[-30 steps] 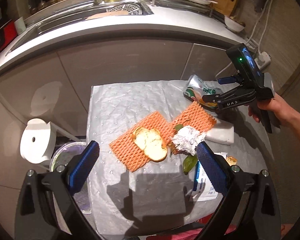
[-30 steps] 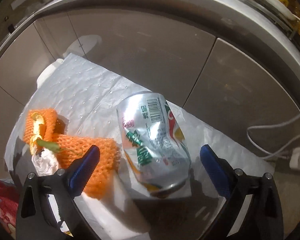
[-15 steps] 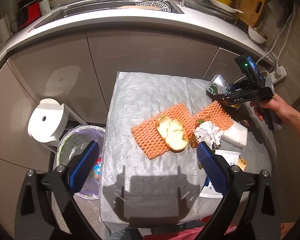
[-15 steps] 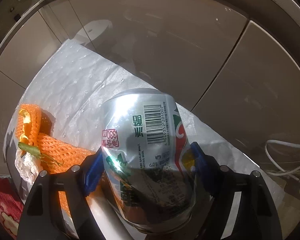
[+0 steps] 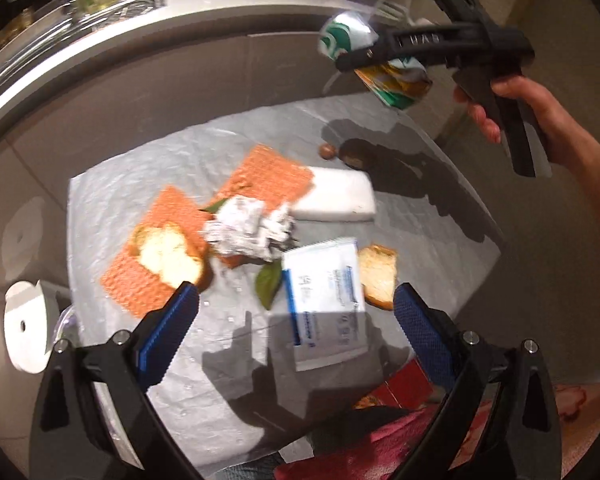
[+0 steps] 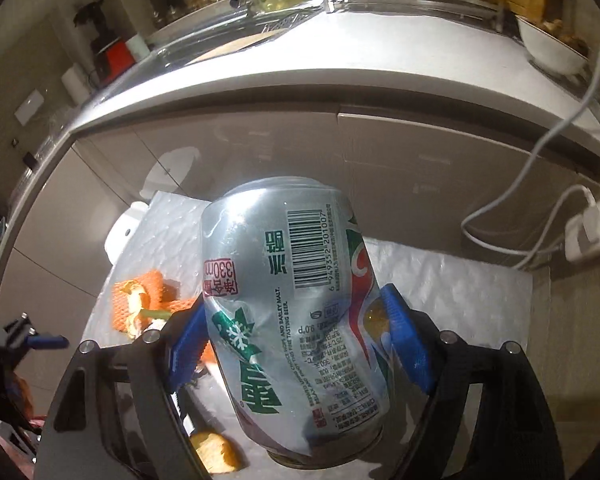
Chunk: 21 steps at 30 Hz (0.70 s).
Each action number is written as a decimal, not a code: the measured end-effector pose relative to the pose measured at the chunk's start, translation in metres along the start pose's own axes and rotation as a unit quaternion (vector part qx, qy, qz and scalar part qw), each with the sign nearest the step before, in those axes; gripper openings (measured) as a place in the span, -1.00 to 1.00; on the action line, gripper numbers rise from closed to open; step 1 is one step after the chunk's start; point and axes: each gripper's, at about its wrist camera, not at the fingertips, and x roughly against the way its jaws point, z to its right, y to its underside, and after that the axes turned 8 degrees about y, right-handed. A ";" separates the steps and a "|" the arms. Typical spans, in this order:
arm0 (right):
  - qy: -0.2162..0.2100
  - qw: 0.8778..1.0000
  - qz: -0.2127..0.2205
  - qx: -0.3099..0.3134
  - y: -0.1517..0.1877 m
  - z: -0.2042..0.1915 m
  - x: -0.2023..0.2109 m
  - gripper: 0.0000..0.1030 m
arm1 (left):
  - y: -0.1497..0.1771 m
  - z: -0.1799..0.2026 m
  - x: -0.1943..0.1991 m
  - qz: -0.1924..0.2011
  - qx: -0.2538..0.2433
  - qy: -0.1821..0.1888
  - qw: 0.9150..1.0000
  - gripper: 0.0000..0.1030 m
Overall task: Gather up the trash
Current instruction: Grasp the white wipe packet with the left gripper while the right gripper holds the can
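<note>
**Dented beer can lifted clear of the table; loose trash lies on the mat**

Hidden or unclear: The left wrist view is smeared by motion, so print on the white sachet cannot be read, and two small brown lumps near the far edge cannot be identified. The right gripper covers most of its own view; the beer can in it blocks the middle of the table. The can's lower rim is cut off at the frame bottom. A bin beside the table is mostly hidden behind the left gripper's finger.

Grippers: The right gripper's blue pads press both sides of the crumpled silver-and-green can, holding it above the table, well apart from the surface. The person's right hand grasps the handle. The left gripper stands wide apart with nothing between its jaws, hovering over the near side of the table.

Surface: A silver embossed mat covers the small table. On it lie two orange foam nets, a bread piece on the nearer net, a crumpled tissue, a green leaf, a white foam block and a second bread piece beside the sachet.

Room: Grey cabinet doors stand behind the table beneath a white countertop with a sink. A white cable runs to a power strip at right. A white stool sits left of the table.
</note>
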 end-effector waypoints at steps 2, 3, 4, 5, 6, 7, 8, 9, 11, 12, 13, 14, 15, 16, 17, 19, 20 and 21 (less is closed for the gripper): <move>0.000 1.000 0.002 -0.021 0.017 0.006 0.013 0.56 | 0.004 0.012 -0.019 -0.011 -0.017 0.006 1.000 0.82; 0.001 1.000 0.003 -0.030 0.026 0.009 0.021 0.56 | 0.007 0.015 -0.028 -0.017 -0.019 0.007 1.000 0.82; 0.003 0.999 0.004 -0.039 0.035 0.013 0.029 0.56 | 0.010 0.017 -0.039 -0.025 -0.018 0.009 0.999 0.82; 0.005 0.999 0.004 -0.046 0.043 0.011 0.035 0.56 | 0.012 0.017 -0.050 -0.034 -0.013 0.010 0.999 0.82; 0.006 0.999 0.003 -0.053 0.053 0.013 0.042 0.57 | 0.015 0.016 -0.060 -0.045 -0.006 0.011 0.999 0.82; 0.008 0.998 0.002 -0.059 0.062 0.011 0.045 0.57 | 0.017 0.014 -0.069 -0.054 0.003 0.011 0.998 0.82; 0.012 0.998 0.000 -0.064 0.072 0.012 0.050 0.57 | 0.020 0.012 -0.078 -0.063 0.012 0.009 0.998 0.82; 0.014 0.997 -0.002 -0.070 0.082 0.014 0.055 0.57 | 0.023 0.010 -0.084 -0.069 0.018 0.007 0.997 0.82; 0.018 0.996 -0.005 -0.084 0.100 0.013 0.064 0.57 | 0.026 0.006 -0.095 -0.079 0.025 0.004 0.997 0.78; 0.019 0.996 -0.007 -0.091 0.108 0.014 0.069 0.57 | 0.028 0.004 -0.099 -0.081 0.026 0.002 0.996 0.71; 0.021 0.995 -0.007 -0.096 0.115 0.015 0.072 0.57 | 0.030 0.003 -0.102 -0.084 0.029 0.000 0.996 0.60; 0.022 0.995 -0.006 -0.101 0.120 0.016 0.075 0.57 | 0.030 0.003 -0.100 -0.074 0.024 -0.004 0.997 0.44; 0.024 0.994 -0.007 -0.104 0.125 0.016 0.078 0.57 | 0.030 0.004 -0.099 -0.074 0.023 -0.007 0.997 0.30; 0.024 0.994 -0.007 -0.107 0.130 0.015 0.080 0.57 | 0.030 0.004 -0.098 -0.073 0.025 -0.015 0.997 0.15; 0.024 0.994 -0.006 -0.110 0.133 0.014 0.082 0.57 | 0.029 0.002 -0.096 -0.073 0.031 -0.013 0.997 0.00; 0.023 0.994 -0.005 -0.110 0.134 0.011 0.084 0.57 | 0.028 -0.003 -0.093 -0.079 0.049 -0.001 0.996 -0.31; 0.025 0.994 -0.004 -0.106 0.132 0.011 0.083 0.57 | 0.027 -0.006 -0.090 -0.085 0.060 0.007 0.995 -0.34; 0.027 0.994 -0.003 -0.103 0.130 0.007 0.084 0.57 | 0.027 -0.009 -0.087 -0.087 0.067 0.010 0.994 -0.35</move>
